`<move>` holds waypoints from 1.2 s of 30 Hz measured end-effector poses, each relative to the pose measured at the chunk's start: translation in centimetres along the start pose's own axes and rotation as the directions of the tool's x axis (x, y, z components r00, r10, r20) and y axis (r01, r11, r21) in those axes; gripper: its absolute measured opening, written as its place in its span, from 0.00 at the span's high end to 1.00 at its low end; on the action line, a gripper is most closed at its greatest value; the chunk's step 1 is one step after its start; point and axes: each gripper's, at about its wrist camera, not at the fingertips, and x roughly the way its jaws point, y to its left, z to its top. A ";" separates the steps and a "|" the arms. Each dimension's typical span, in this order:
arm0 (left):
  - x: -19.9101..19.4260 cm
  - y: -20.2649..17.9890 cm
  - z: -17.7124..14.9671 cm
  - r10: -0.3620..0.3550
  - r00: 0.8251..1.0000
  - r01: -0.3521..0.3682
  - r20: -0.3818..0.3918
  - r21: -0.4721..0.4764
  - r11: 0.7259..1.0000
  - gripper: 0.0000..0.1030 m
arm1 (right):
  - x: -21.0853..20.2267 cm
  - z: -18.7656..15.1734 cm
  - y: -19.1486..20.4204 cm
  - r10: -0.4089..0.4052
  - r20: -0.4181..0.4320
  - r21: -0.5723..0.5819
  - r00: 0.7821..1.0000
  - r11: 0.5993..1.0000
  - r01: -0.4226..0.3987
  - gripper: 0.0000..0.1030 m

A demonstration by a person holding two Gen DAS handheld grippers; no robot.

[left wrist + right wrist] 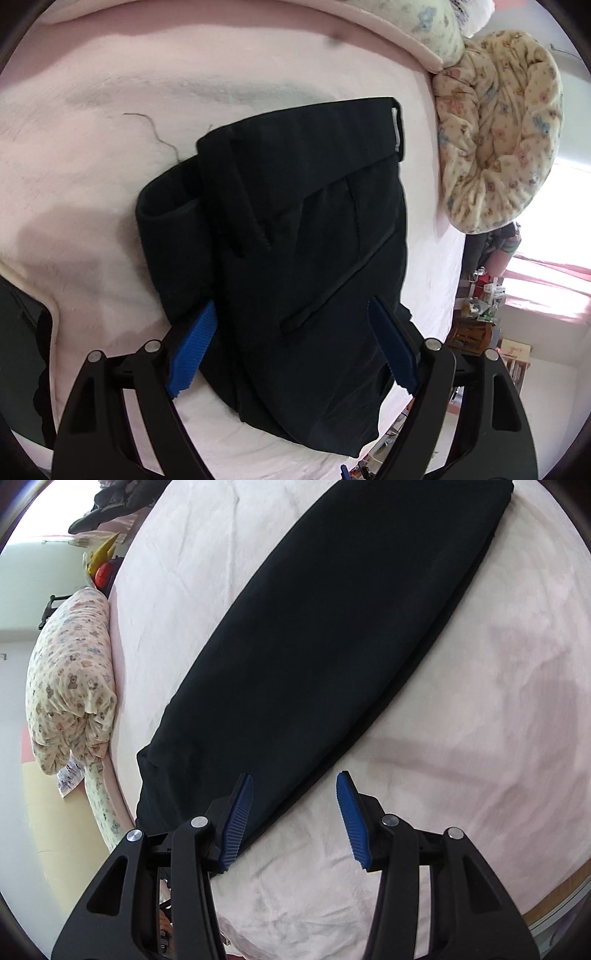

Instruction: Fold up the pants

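Left gripper, wide-spread over waistband end of black pants at frame centre, nothing clasped; right gripper, half-spread and empty, over leg hem at lower left, seemingly for folding.

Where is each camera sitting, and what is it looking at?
Left wrist view: sits on the left gripper, looking down along its open blue fingers at the waist end of the black pants on the pink blanket; only the gripper shows.
Right wrist view: sits on the right gripper, looking down at the long legs of the pants; only its open fingers show.
Both views share the pants, the blanket and a flowery quilt.
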 end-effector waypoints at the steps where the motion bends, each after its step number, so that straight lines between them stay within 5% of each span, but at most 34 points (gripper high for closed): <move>1: -0.3 -0.1 -0.2 -0.022 1.000 0.022 0.011 0.004 1.000 0.26 | 0.2 -0.2 0.2 -0.002 -0.003 -0.001 1.000 1.000 0.002 0.52; 8: -1.8 1.3 -1.5 -0.011 0.997 0.009 0.070 0.039 0.999 0.80 | 1.3 -1.4 0.9 -0.014 -0.025 -0.005 1.000 1.000 0.014 0.52; 12: -1.5 0.3 -2.1 0.076 0.994 -0.086 0.073 0.135 0.987 0.74 | 1.9 -2.0 1.4 -0.019 -0.033 -0.013 0.999 1.000 0.019 0.52; 16: -1.3 0.1 -1.7 -0.015 0.999 0.011 0.050 0.082 0.997 0.42 | 2.0 -2.2 1.6 -0.022 -0.037 -0.010 0.999 1.000 0.022 0.52; 18: -0.7 -0.1 -1.2 -0.008 0.999 0.005 0.036 0.080 0.997 0.41 | 2.2 -2.3 1.9 -0.024 -0.041 -0.015 0.999 1.000 0.023 0.52; 21: 0.3 0.4 -0.4 0.047 0.999 -0.048 0.020 0.047 0.998 0.56 | 2.4 -2.4 2.1 -0.023 -0.038 -0.017 0.999 1.000 0.023 0.52; 26: -0.6 1.4 -1.2 0.037 0.996 -0.039 0.076 0.019 0.999 0.88 | 2.8 -2.7 2.3 -0.030 -0.044 -0.023 0.999 0.999 0.029 0.52; 36: -4.6 0.0 -4.6 -0.028 0.980 0.015 0.197 0.066 0.998 0.93 | 3.0 -2.9 1.8 -0.024 -0.049 -0.004 0.999 1.000 0.024 0.52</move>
